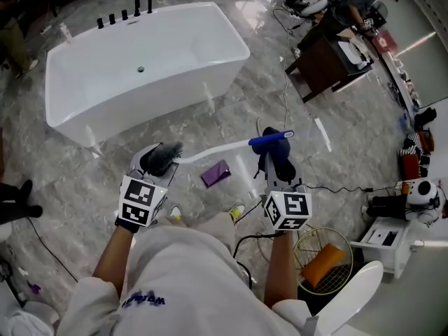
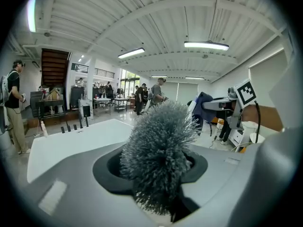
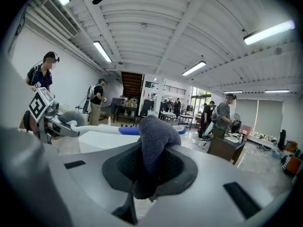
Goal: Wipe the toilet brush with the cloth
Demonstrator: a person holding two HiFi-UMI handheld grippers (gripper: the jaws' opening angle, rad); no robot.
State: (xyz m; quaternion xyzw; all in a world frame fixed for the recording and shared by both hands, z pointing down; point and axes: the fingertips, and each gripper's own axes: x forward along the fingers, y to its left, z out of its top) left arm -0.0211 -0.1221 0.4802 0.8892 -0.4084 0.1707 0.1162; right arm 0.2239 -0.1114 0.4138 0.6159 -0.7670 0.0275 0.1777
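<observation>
The toilet brush point(image 1: 213, 150) has a white handle, a blue grip end point(image 1: 269, 140) and a grey bristle head point(image 1: 161, 158). It hangs level in front of me, above the marble floor. My left gripper point(image 1: 155, 165) is shut on the bristle head, which fills its jaws in the left gripper view as a grey tuft point(image 2: 160, 150). My right gripper point(image 1: 275, 177) is shut on a dark blue cloth point(image 1: 283, 162), just below the blue grip end. In the right gripper view the cloth point(image 3: 154, 143) bulges up from the jaws, with the brush handle point(image 3: 102, 129) running across behind it.
A white bathtub point(image 1: 140, 68) stands on the floor ahead. A purple object point(image 1: 215, 173) lies on the floor under the brush. A wire basket point(image 1: 323, 261) with an orange thing is at my right, a brown desk point(image 1: 325, 61) further off. Several people stand around the room.
</observation>
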